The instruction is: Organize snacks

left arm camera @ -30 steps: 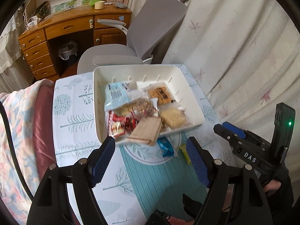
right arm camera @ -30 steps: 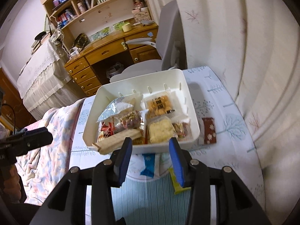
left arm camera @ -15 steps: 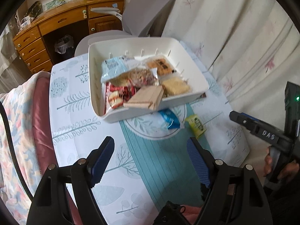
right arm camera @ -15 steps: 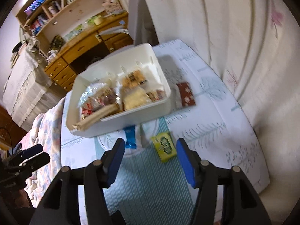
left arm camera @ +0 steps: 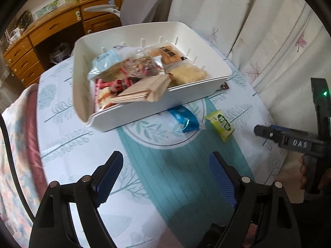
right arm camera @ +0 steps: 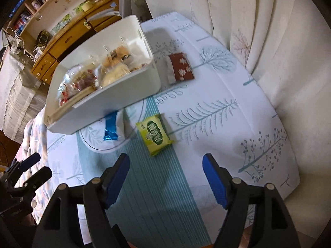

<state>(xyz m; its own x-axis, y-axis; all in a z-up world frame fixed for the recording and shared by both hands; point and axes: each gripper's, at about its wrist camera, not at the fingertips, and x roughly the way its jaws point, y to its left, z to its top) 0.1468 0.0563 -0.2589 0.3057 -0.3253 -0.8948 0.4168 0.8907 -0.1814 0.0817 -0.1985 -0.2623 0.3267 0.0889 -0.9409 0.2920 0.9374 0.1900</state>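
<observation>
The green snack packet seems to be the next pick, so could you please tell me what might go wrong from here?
1. The green snack packet lies flat on the tablecloth; the right claw, jaws opening with nothing between them, might pinch cloth instead.
2. The blue packet lies close beside it, partly under the white bin, and could get nudged.
3. The wafer pack overhangs the bin's rim, so bumping the bin may spill it.

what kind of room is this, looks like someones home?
Most likely a lived-in bedroom or study at home: a wooden desk with drawers, a bookshelf packed with books, and a patterned quilt beside the tree-print tablecloth.
</observation>
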